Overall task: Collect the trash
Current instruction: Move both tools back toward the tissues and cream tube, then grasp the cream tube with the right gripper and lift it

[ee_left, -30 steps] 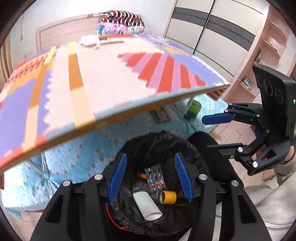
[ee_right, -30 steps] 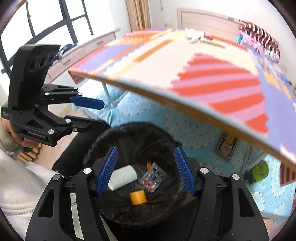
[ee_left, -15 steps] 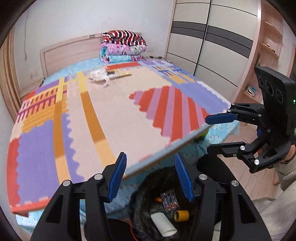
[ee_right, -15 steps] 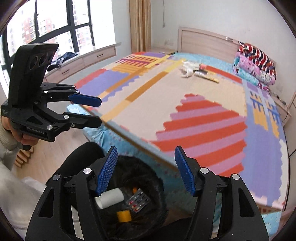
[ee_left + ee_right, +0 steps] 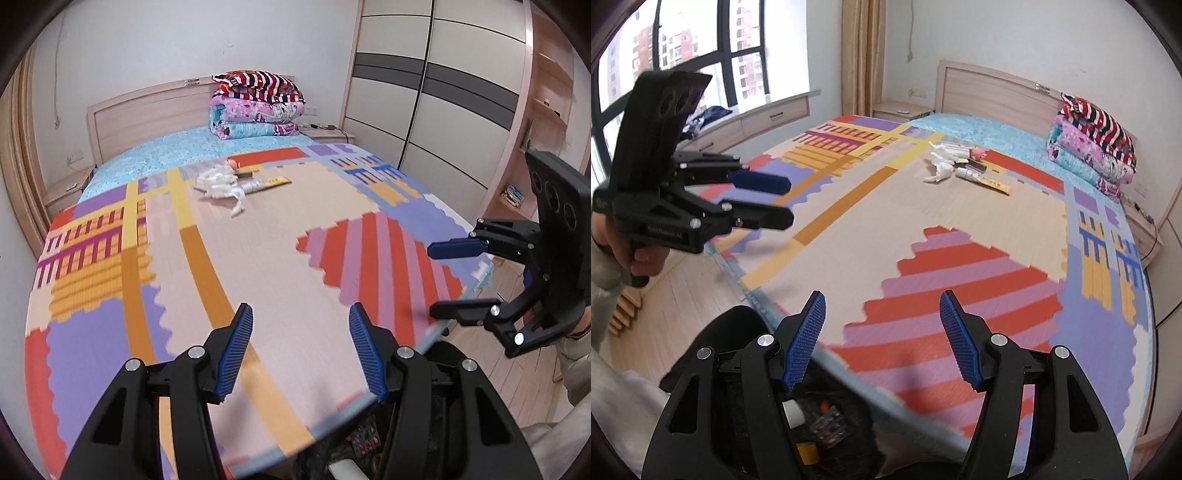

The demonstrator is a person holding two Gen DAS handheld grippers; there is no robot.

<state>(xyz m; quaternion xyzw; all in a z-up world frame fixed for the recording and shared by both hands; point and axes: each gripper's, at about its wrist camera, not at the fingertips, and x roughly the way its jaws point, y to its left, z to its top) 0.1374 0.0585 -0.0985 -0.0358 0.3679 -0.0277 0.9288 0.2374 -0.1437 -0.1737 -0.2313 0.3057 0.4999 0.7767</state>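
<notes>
Both grippers have risen from over the black-lined bin [image 5: 827, 413] to above the patterned mat [image 5: 280, 266]. The left gripper [image 5: 301, 350] and right gripper [image 5: 882, 339] gape wide, empty. Remaining trash [image 5: 955, 166], seemingly crumpled tissue and a tube, lies far up the mat.

White crumpled tissue [image 5: 221, 184], tubes [image 5: 266, 183] clustered mid-mat; bin [image 5: 827, 421] holds scraps.

A colourful foam mat [image 5: 258, 280] covered most of the bed [image 5: 155, 155]. Folded quilts [image 5: 255, 107] were stacked at the far end against the wooden headboard [image 5: 147, 110]. A wardrobe [image 5: 443, 92] stood at the right, a window [image 5: 683, 37] at the left.
</notes>
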